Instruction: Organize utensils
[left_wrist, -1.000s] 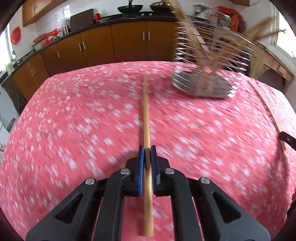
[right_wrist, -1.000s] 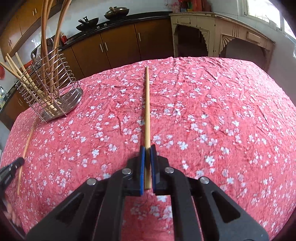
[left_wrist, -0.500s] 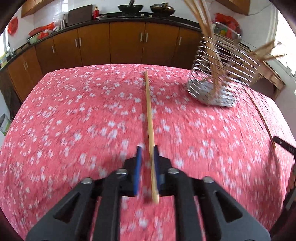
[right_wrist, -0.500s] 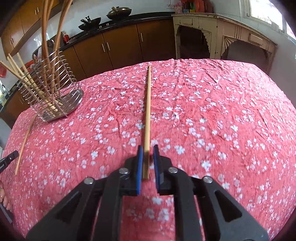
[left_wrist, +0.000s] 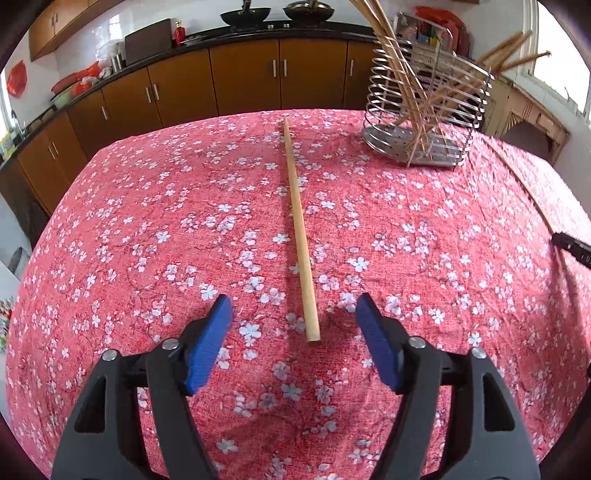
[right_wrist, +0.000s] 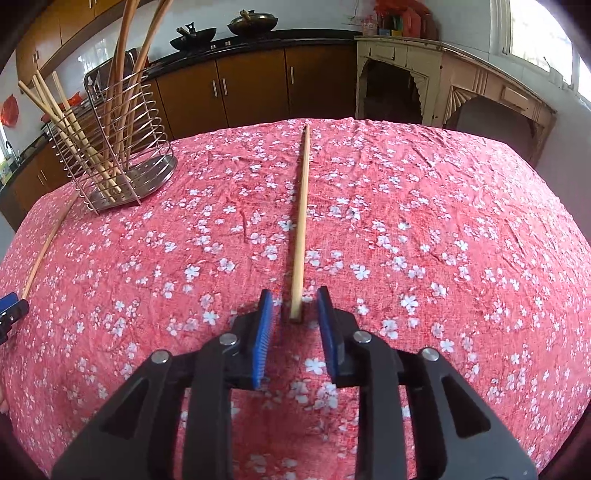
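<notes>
On the desk, beside the wire holder: two loose wooden sticks on the red floral cloth.

Left view: left tool spread wide, blue pads well apart, gripping nothing. One second ago clamped on a stick; half a second ago just parting; now fully released. Left stick flat on the cloth, near end between the pads but touching neither, far end pointing toward the cabinets, lying to the left of the holder and apart from it. Sharp now, not blurred as in the earlier left views. Holder upright at the desk's far right in this view, several sticks leaning inside.

Right view: right tool also parted, narrower gap than the left. One second ago shut on its stick; half a second ago slightly loosened; now clearly let go. Right stick flat on the cloth, near end between the blue pads, touching neither as far as can be told, far end near the desk's far edge, well to the right of the holder. Same line as before, only lower, resting on the cloth.

Near the holder's base in the right view: the other stick, running toward the blue tip of the left tool at the frame's left edge. Holder unmoved across the right views.
</notes>
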